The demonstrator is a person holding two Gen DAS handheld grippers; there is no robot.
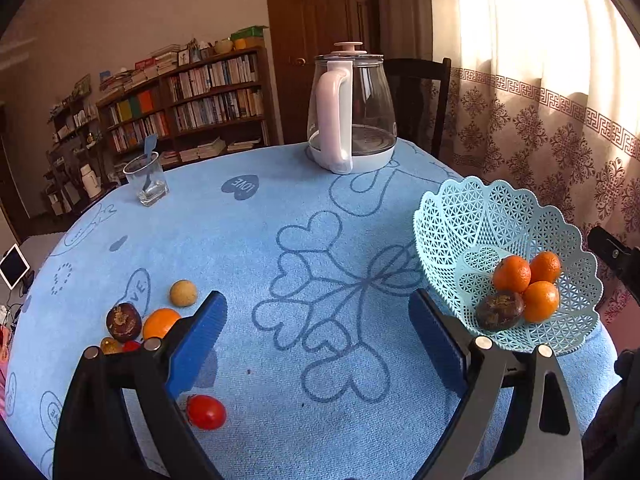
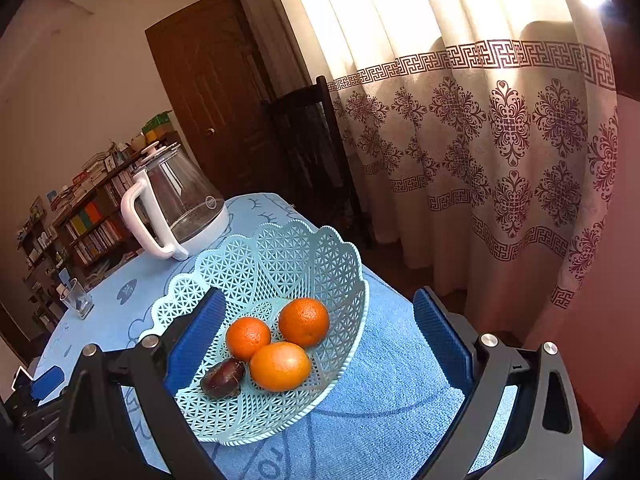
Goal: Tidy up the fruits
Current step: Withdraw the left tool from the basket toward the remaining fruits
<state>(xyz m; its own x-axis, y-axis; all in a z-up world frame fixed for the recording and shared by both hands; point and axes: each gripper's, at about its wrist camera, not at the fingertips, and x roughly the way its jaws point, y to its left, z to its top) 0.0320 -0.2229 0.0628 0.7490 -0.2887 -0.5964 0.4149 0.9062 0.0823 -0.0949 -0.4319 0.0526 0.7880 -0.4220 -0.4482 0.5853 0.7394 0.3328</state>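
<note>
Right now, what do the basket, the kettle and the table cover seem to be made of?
Basket: likely moulded plastic, matt pale turquoise, with openwork lattice and scalloped rim. Kettle: clear glass-like body, glossy; white handle and base look plastic. Table cover: blue terry-like cloth with a fuzzy nap.

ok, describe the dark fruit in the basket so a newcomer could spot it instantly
Start at the pale turquoise lattice basket on the blue tablecloth, in front of the glass kettle. Four fruits lie in its bottom. The dark purple-brown fruit sits nearest the camera in the right wrist view, touching the front orange; it is the only dark, dull one among three bright oranges.
</note>
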